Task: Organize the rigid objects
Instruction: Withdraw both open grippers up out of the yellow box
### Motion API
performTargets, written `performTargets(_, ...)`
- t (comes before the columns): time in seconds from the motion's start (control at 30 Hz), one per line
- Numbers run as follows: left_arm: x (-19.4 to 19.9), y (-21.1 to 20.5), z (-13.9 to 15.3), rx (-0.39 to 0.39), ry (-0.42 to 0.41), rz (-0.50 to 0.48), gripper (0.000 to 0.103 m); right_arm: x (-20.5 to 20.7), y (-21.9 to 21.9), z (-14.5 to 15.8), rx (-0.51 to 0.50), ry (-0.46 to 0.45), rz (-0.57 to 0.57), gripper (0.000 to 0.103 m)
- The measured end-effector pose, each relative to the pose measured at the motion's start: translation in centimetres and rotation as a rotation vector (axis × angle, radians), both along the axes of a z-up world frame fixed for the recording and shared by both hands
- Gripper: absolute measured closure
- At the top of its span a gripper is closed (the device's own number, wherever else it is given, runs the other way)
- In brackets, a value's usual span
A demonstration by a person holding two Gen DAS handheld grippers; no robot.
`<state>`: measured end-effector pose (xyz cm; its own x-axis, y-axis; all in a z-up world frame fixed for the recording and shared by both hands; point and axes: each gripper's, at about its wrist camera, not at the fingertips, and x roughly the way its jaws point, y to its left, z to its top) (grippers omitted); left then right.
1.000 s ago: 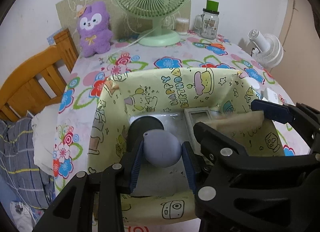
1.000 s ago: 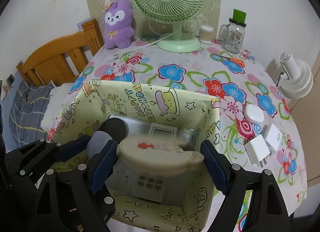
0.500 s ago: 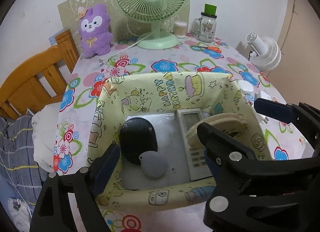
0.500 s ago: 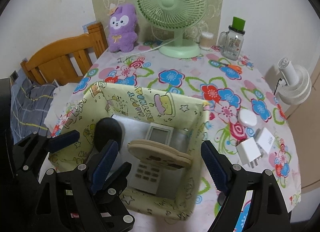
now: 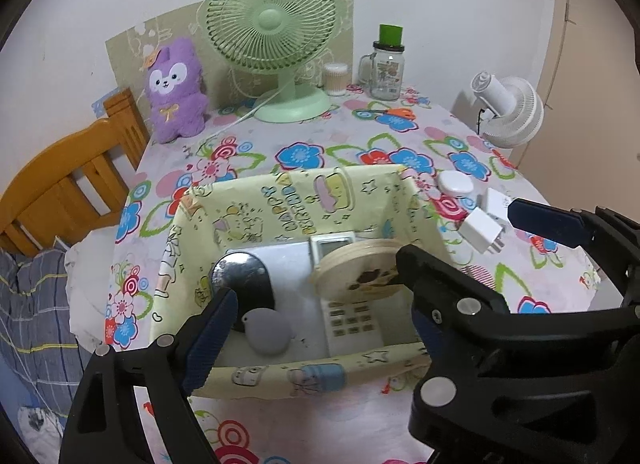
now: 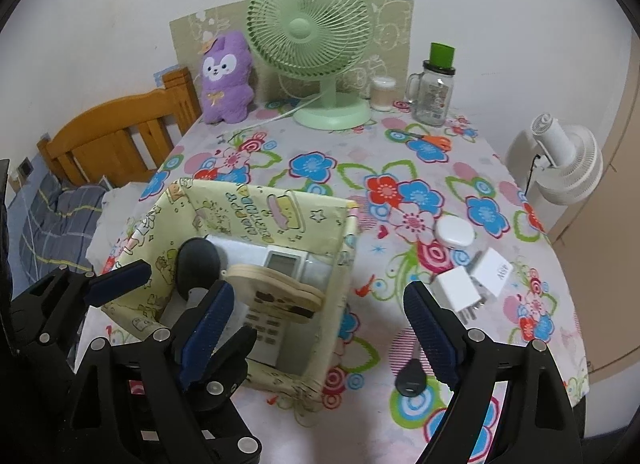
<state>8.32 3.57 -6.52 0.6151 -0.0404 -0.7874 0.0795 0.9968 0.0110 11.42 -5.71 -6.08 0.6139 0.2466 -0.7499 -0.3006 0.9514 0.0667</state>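
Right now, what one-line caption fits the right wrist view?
Open right gripper above floral table; remote and beige disc in yellow box, chargers outside.

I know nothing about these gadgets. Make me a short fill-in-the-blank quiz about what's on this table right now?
1. The remote control lies inside the yellow fabric ___.
2. The plush toy beside the green fan is ___ in colour.
3. Two white chargers lie ___ the box, on the floral tablecloth.

Missing words: box; purple; outside
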Motion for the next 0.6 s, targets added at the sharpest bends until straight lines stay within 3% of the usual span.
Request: performTargets(0.6, -1.3, -3.9, 1.5, -0.015, -0.033, -0.021, 0.013, -1.8, -4.5, 1.5, 0.003, -0.057, -0.044, 0.014)
